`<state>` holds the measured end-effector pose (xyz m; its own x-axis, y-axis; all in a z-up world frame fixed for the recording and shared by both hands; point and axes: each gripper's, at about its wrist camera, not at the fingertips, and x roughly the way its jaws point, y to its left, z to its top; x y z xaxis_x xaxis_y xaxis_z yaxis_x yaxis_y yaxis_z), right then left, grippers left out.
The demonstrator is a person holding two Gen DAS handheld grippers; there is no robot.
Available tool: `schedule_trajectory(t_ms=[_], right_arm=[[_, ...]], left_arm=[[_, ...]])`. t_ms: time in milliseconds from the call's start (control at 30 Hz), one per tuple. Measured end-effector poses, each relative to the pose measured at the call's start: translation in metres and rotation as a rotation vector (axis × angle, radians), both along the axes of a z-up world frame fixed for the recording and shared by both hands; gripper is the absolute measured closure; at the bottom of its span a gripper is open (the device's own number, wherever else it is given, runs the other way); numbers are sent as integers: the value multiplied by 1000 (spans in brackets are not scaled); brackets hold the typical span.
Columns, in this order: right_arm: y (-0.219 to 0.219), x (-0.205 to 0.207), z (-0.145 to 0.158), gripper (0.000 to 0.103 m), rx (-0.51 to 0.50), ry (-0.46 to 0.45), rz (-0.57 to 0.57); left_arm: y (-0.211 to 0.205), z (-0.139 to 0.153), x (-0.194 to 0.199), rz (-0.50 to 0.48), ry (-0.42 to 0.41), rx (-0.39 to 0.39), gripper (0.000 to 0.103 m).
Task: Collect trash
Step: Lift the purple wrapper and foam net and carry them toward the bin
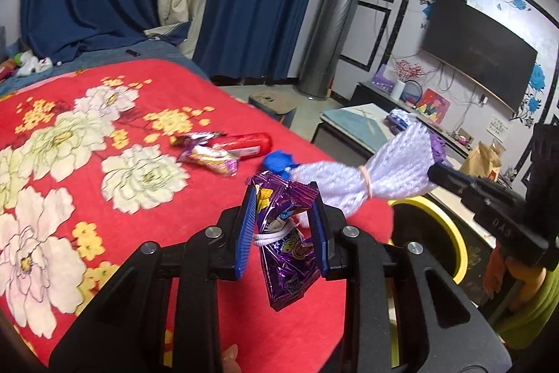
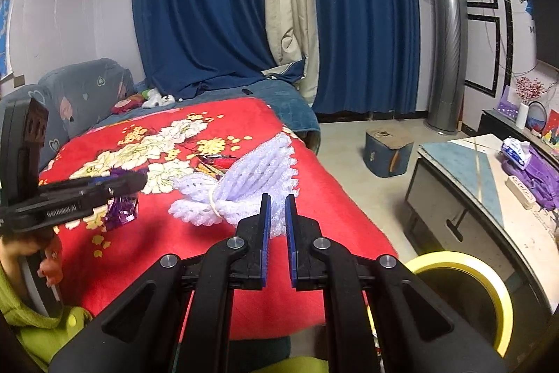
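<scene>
A purple snack wrapper (image 1: 284, 233) is clamped by the left hand-held gripper (image 1: 283, 226); white foam netting (image 2: 241, 187) is pinched by the right hand-held gripper (image 2: 276, 215).

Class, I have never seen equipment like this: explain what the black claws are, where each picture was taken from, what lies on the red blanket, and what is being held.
These are two hand-held claws, each with a camera looking along its fingers. The left claw grips a purple snack wrapper. The right claw pinches white foam netting tied with a rubber band. On the red flowered blanket lie another wrapper, a red tube-shaped packet and something blue. A yellow-rimmed bin stands beside the bed.
</scene>
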<state>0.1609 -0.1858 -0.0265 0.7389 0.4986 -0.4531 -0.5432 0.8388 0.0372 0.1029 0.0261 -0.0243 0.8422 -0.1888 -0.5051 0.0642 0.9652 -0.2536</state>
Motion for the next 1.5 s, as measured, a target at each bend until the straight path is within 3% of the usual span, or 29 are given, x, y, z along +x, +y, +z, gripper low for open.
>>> schedule_trajectory(t_ms=[800,1167,1500], right_arm=[[-112,-12,-5,95,34,-4,-267],[-167,-17,-15,95,-17,12,-465],[-196,-13,-45,95,-100,134,-590]], left_arm=[[-108,17,38,-234,-44,35,81],[-167,2,63,-369,-14,24,81],[-224,-27,87,-487,43,30,78]])
